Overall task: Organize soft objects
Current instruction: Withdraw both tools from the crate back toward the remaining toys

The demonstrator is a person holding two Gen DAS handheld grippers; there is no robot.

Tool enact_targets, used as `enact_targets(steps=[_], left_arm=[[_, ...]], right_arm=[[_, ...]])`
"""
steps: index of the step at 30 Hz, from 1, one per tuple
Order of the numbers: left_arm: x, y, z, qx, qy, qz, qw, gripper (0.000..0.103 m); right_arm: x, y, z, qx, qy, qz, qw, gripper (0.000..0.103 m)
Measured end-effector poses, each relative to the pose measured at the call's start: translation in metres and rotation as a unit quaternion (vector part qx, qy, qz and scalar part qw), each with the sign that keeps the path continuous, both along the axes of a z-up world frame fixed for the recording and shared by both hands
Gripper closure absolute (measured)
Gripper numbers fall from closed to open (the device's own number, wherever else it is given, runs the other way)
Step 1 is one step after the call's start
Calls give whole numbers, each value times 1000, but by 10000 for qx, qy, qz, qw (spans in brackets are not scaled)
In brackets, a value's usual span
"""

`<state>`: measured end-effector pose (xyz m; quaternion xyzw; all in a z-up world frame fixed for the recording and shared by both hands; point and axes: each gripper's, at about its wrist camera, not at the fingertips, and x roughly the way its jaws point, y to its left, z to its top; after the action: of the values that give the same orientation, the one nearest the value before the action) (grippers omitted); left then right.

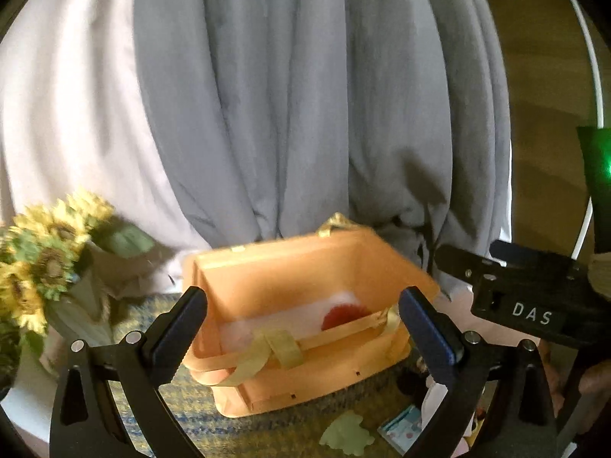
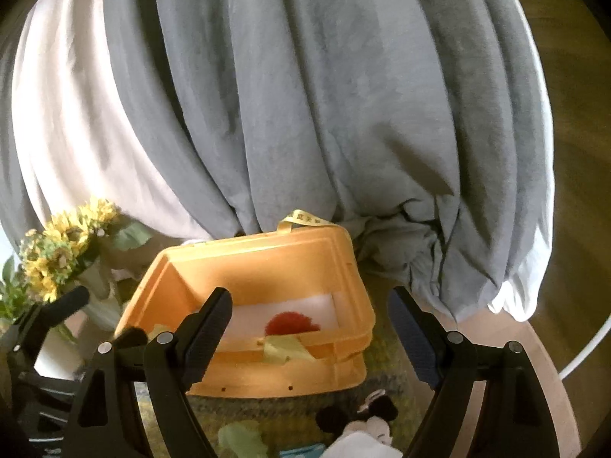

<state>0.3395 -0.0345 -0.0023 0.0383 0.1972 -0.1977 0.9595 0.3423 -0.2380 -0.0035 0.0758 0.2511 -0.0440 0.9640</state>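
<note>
An orange fabric storage box (image 1: 305, 328), rectangular and soft-walled with a stitched rim, is being shown sitting open on a coarse woven mat (image 1: 198, 416) of blue and yellow weave. Inside the box, against its far wall, a flat white fluffy piece (image 2: 290, 315) marked with a red round patch (image 2: 292, 322) is being seen lying on the floor of the box. Pale yellow ribbon handles (image 1: 278, 349) are draped limply over the box's near rim, and another ribbon loop (image 2: 305, 219) is sticking up behind its far rim. The left gripper (image 1: 303, 328) is being held released before the box, its dark ribbed pads spread wider than the near rim, with nothing pinched between them. The right gripper (image 2: 309, 328) is likewise being held unclenched, its jaws straddling the box's right end and pressing on nothing. Behind the box, heavy grey curtain cloth (image 1: 305, 95) is hanging in deep vertical folds, with smoother white cloth (image 1: 72, 114) to the left of it. To the left of the box, a bunch of yellow sunflowers (image 1: 46, 255) is wrapped in paper. In front of the box, on the mat, a pale green soft piece (image 1: 347, 437) with a lobed outline is lying, and a black-and-white plush toy (image 2: 362, 420) is lying beside it.
</note>
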Motion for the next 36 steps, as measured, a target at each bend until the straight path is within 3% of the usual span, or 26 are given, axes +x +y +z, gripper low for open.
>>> enact_targets(steps=[8,14,22,36], left_arm=[[-45,-4,-1,98,-242,334,9991,1],[-77,-6,-11,132,-181,513,9984,1],[-111,-12,-36,280,173,601,9977,1],[-132,-24,-93,540,1094,770,9895,9]], right_arm=[[-37,-11,1,13,-233,-60,9997,19],[-66,-14,-4,-269,-213,61,9994,19],[-100,-19,-17,-459,-173,141,9987,19],[-117,-20,-76,-335,591,806,9944,19]])
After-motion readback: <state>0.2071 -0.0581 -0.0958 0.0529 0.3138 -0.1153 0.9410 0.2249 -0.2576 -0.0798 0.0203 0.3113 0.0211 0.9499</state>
